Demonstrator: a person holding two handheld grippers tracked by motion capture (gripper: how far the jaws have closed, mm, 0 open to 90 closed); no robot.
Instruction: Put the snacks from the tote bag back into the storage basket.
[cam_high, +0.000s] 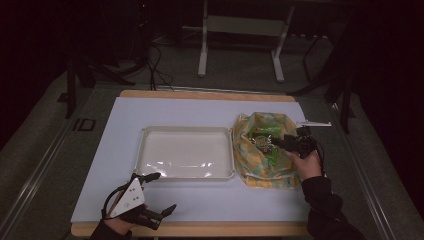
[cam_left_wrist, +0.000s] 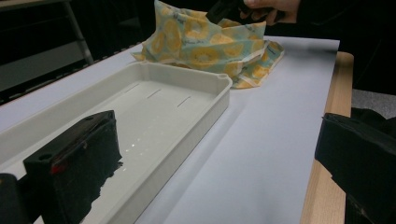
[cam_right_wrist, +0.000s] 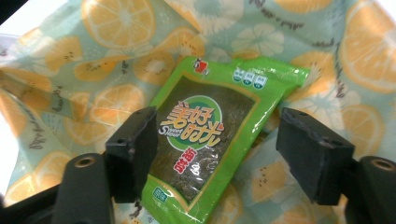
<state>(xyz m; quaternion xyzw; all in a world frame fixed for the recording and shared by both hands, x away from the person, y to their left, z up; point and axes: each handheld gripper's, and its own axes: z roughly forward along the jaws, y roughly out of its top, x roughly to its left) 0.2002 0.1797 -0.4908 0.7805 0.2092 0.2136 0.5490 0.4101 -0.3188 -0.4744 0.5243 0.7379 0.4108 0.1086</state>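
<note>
A fabric bag printed with orange slices lies open at the right of the table. Inside it lies a green snack packet, flat on the fabric. My right gripper is open, its jaws on either side of the packet, the left one over the packet's edge. In the high view this gripper reaches into the bag's mouth over the packet. An empty white tray sits mid-table. My left gripper hovers open near the front edge, holding nothing, and faces the tray and the bag.
A pale sheet covers the wooden table; its wooden edge runs beside the left gripper. A thin white strip lies just behind the bag. White frame legs and cables are on the floor beyond the table.
</note>
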